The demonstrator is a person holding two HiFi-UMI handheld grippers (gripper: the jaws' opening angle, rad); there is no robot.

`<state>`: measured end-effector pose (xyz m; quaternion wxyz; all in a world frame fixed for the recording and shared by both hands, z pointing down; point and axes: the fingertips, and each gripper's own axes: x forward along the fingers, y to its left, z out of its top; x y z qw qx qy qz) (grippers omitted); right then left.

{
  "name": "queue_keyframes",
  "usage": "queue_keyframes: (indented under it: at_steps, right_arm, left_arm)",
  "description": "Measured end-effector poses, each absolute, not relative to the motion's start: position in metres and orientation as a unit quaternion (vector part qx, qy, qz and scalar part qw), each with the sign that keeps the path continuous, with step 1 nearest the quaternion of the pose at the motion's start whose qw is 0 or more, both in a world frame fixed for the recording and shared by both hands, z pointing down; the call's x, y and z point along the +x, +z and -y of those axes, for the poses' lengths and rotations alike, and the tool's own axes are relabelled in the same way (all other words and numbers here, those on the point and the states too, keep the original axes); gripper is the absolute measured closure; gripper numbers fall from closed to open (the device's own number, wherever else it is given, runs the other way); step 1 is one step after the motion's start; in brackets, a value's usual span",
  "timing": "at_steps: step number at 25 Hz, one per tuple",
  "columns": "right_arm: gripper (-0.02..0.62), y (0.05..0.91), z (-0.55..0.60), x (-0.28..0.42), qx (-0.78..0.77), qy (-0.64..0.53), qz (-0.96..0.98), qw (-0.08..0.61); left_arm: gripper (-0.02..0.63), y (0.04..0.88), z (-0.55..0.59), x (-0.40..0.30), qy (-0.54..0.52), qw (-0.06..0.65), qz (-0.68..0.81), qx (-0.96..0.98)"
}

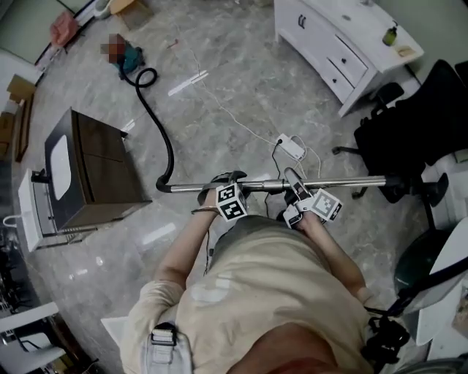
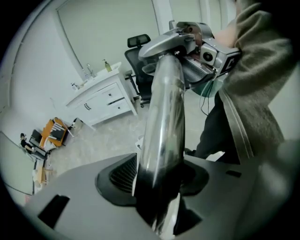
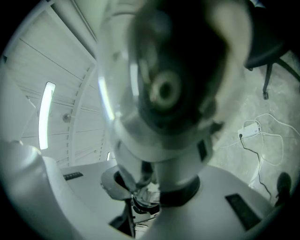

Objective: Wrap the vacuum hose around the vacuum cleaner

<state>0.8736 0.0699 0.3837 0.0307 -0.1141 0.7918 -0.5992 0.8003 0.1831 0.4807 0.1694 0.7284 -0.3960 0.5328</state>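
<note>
Right claw [image 1: 292,182] pinching wand [image 1: 351,180], left claw [image 1: 228,182] spread round it, hose [image 1: 164,139] beside cabinet [image 1: 102,168]

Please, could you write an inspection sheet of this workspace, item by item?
Surface: grey marble floor, glossy.
Job's things: metal vacuum wand held level; black hose runs from its end to the teal vacuum cleaner, not wrapped yet.
Clutter: cardboard box by the far wall.
Grippers: left gripper has the wand between its jaws, pads seemingly loose; right gripper shut on the wand.
Cables: white power strip with a thin white cable across the floor.
Surroundings: white dresser, black office chair, dark wooden cabinet.
</note>
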Motion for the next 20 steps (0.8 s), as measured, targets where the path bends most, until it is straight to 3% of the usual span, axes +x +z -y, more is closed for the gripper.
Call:
queue_keyframes:
  at_steps: [10, 20]
  right_arm:
    - [0.497, 0.361, -0.025, 0.789, -0.027, -0.524, -0.851, -0.028]
    - [0.496, 0.341, -0.049, 0.669, -0.001, -0.453, -0.888, -0.077]
  left_arm:
    - [0.41, 0.442, -0.16, 0.742, 0.448, 0.214, 0.509, 0.703]
    - [0.411, 0.439, -0.173, 0.643, 0.327, 0.242, 0.505, 0.761]
